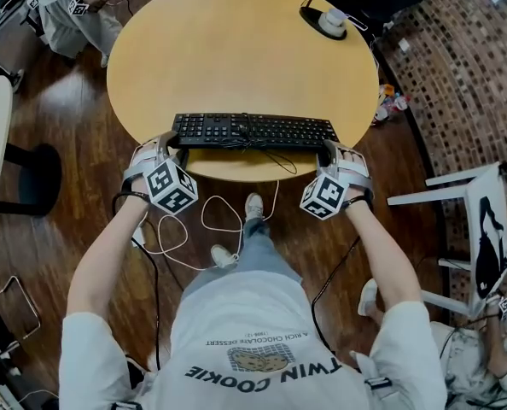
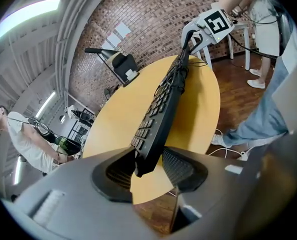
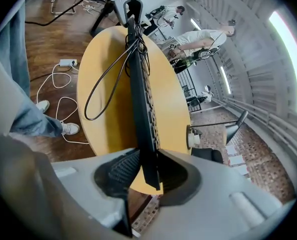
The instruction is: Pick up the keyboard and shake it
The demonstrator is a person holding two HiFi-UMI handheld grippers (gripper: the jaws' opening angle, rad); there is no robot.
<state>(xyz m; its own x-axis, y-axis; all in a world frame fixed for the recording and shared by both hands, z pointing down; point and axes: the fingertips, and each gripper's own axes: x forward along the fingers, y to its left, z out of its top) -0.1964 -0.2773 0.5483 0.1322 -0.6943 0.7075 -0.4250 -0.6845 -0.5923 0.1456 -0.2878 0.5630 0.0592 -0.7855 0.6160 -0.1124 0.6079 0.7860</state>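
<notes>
Keyboard [image 1: 253, 131] spans between the two grippers, at the table's [image 1: 236, 49] near edge; left gripper [image 1: 171, 149] and right gripper [image 1: 329, 155] each pinch just an end tip. Such shallow bites could let it twist free once shaking starts, I reckon, and its loose cable [image 1: 276, 162] might snag.

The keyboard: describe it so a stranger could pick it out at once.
Find the round yellow table in the middle of the head view. Along its near edge runs the black keyboard, one end in the left gripper, the other in the right gripper. It is the only long flat black slab there, with a cable looped on top.
</notes>
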